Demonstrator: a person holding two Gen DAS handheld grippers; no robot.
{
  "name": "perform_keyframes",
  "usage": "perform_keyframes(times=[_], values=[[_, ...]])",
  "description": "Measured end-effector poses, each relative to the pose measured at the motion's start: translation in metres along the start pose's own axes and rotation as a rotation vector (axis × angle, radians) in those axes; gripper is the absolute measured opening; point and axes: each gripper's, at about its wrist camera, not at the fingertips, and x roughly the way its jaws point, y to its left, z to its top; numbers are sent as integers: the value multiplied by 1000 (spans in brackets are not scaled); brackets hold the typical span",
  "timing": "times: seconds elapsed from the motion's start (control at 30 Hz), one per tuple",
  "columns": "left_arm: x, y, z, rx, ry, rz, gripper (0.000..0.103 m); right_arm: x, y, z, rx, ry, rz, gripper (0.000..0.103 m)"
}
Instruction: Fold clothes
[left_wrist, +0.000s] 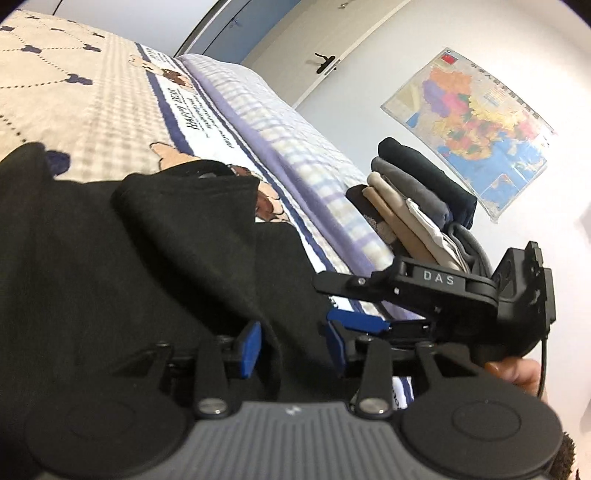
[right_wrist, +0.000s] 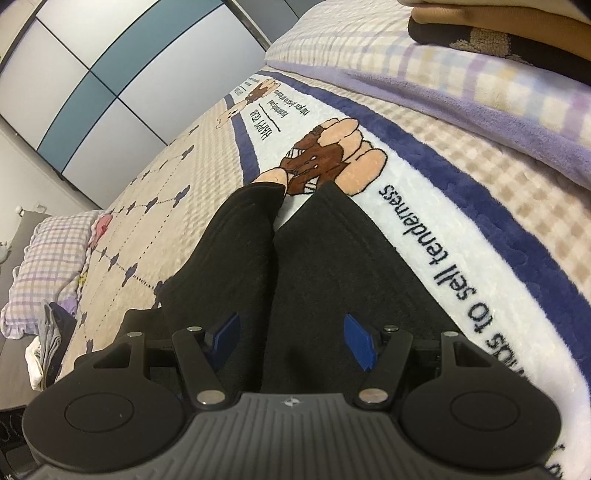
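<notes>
Two grippers: left gripper (left_wrist: 293, 349) jaws parted around a pants (right_wrist: 295, 258) fold, unpinched; right gripper (right_wrist: 291, 341) open; legs run toward 12 o'clock.

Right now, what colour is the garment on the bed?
Black garment; the right wrist view shows it best.

One black garment (right_wrist: 295, 266) lies ahead of the fingers. One stack of folded clothes (left_wrist: 417, 199), at least five pieces, sits beyond them. One wall map (left_wrist: 476, 125). Two grippers: left gripper (left_wrist: 293, 349), right gripper (right_wrist: 291, 339). One pillow (right_wrist: 51, 254).
</notes>
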Motion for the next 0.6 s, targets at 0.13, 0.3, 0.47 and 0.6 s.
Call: perform_keyframes(times=[0.13, 0.3, 0.47, 0.6], values=[[11, 0, 6, 16, -7, -28, 41, 1, -2, 3, 16, 4, 13, 66], [30, -11, 7, 46, 10, -56, 50, 3, -12, 10, 67, 19, 44, 66], [45, -34, -4, 215, 73, -61, 59, 4, -27, 19, 170, 34, 102, 66], [51, -40, -16, 286, 124, -48, 59, 5, -31, 22, 195, 43, 130, 66]])
